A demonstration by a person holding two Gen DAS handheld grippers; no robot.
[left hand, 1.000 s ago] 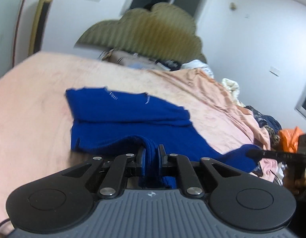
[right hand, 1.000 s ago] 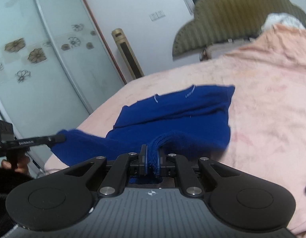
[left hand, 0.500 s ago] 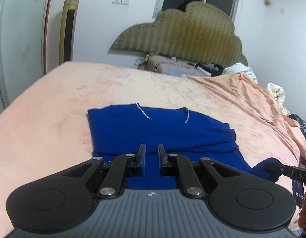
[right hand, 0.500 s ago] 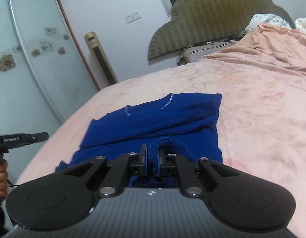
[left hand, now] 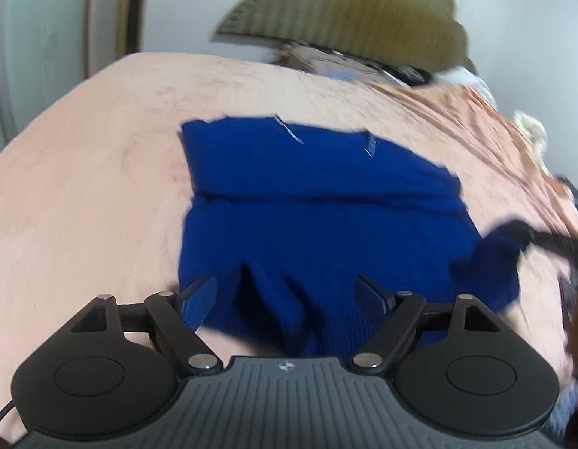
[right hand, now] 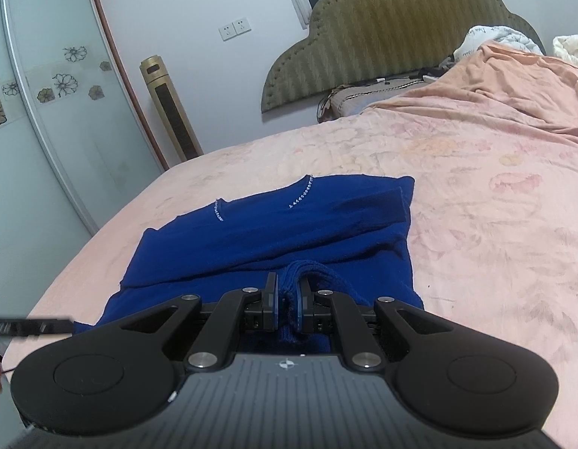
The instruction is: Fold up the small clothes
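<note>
A dark blue knit top (left hand: 319, 202) lies on the pink bed, its sleeves folded across the body, neckline toward the headboard. My left gripper (left hand: 287, 299) is open just above its near hem, with nothing between the jaws but loose cloth below. My right gripper (right hand: 288, 299) is shut on a bunched fold of the blue top's (right hand: 289, 232) near hem. The right gripper's tip shows in the left wrist view (left hand: 528, 235), pinching the hem's right corner. The left gripper's finger shows at the left edge of the right wrist view (right hand: 30, 326).
The pink bedspread (right hand: 476, 194) spreads around the top. An olive padded headboard (right hand: 394, 26) stands at the back with bedding heaped by it (right hand: 502, 39). A gold tower fan (right hand: 169, 108) and a sliding glass door (right hand: 45, 112) stand to the left.
My left gripper has opened and let go of the hem. Both grippers have lowered the hem onto the bed. The right gripper stays shut on its fold.
</note>
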